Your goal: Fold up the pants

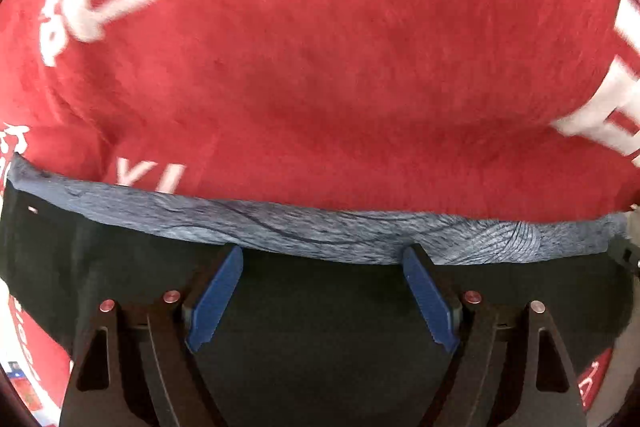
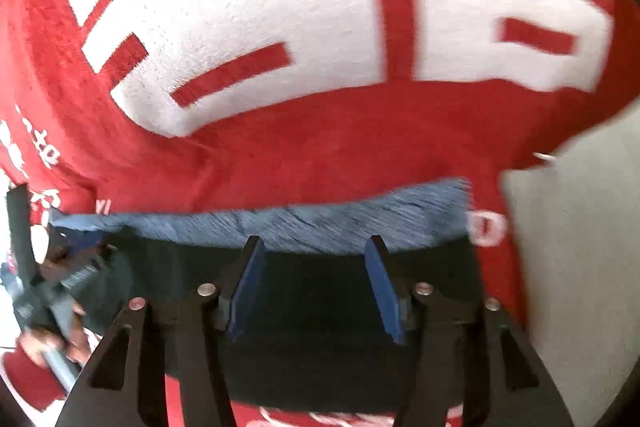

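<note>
Left wrist view: the left tool (image 1: 322, 259) stood wide and empty, tips at the pants' (image 1: 320, 327) blue-grey band (image 1: 340, 227), which ran crosswise just ahead, over a red blanket (image 1: 320, 47).

Right wrist view: the right tool (image 2: 316, 251) hung half-open, nothing between its jaws, over the same band (image 2: 300, 223); the pants (image 2: 320, 347) lay below, the left tool (image 2: 76, 247) working the far left end.
</note>
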`<action>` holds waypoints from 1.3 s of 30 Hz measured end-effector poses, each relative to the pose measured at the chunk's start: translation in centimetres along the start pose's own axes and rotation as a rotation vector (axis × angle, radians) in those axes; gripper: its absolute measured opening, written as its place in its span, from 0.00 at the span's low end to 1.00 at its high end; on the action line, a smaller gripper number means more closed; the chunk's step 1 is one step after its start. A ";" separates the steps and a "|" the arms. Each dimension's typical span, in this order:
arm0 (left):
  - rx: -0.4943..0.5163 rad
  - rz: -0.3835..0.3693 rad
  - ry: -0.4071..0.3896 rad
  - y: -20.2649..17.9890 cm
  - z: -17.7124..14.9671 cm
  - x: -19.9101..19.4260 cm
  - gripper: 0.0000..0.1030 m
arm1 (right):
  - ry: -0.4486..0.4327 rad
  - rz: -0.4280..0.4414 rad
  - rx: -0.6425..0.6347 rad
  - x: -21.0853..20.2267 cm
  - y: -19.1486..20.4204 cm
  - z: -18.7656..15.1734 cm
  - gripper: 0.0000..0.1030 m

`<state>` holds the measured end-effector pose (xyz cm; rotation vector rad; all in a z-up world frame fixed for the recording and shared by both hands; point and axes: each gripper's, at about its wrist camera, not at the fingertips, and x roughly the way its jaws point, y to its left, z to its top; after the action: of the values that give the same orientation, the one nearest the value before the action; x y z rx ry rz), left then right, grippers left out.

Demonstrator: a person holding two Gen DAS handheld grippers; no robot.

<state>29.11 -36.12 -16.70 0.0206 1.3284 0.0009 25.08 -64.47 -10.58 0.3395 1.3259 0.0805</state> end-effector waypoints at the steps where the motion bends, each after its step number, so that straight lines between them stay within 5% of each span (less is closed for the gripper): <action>1: 0.011 0.017 -0.002 -0.4 0.0 0.4 0.81 | 0.021 -0.021 0.001 1.0 -0.1 0.1 0.55; 3: 0.020 0.036 -0.033 -0.6 -0.1 0.6 0.85 | 0.038 -0.146 -0.024 2.3 -1.4 -0.3 0.48; 4: 0.011 0.027 -0.028 -0.1 0.1 0.8 0.90 | 0.019 -0.146 -0.038 2.2 -2.1 -0.6 0.37; 6: -0.005 -0.011 -0.009 1.0 0.1 1.2 0.92 | 0.002 -0.135 -0.053 1.4 -3.3 -1.0 0.34; 9: 0.022 0.030 -0.007 2.0 -0.1 0.0 0.92 | 0.017 -0.159 -0.050 0.0 -4.3 -1.5 0.34; 12: 0.040 0.041 -0.014 3.6 -1.2 -2.4 0.92 | 0.022 -0.126 0.036 -1.3 -3.7 -2.6 0.46; 17: 0.017 0.047 -0.018 8.3 -4.3 -5.4 0.92 | 0.046 0.014 0.126 -3.8 -2.3 -7.7 0.51; 22: -0.014 0.086 -0.026 13.9 -7.1 -7.2 0.92 | 0.096 0.171 0.158 -3.9 3.9 -13.1 0.51; 30: -0.031 0.157 -0.038 24.7 -8.6 -7.3 0.92 | 0.209 0.444 0.184 3.6 19.6 -17.9 0.51; 35: -0.047 0.220 -0.059 32.8 -8.7 -5.2 0.92 | 0.243 0.540 0.225 5.9 24.8 -20.7 0.51; 39: -0.094 0.233 -0.014 37.1 -9.2 -2.8 0.92 | 0.262 0.551 0.218 10.3 29.2 -19.6 0.51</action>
<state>19.90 1.05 -15.66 0.0952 1.3041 0.2608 12.74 -30.40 -15.77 0.8994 1.4706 0.4567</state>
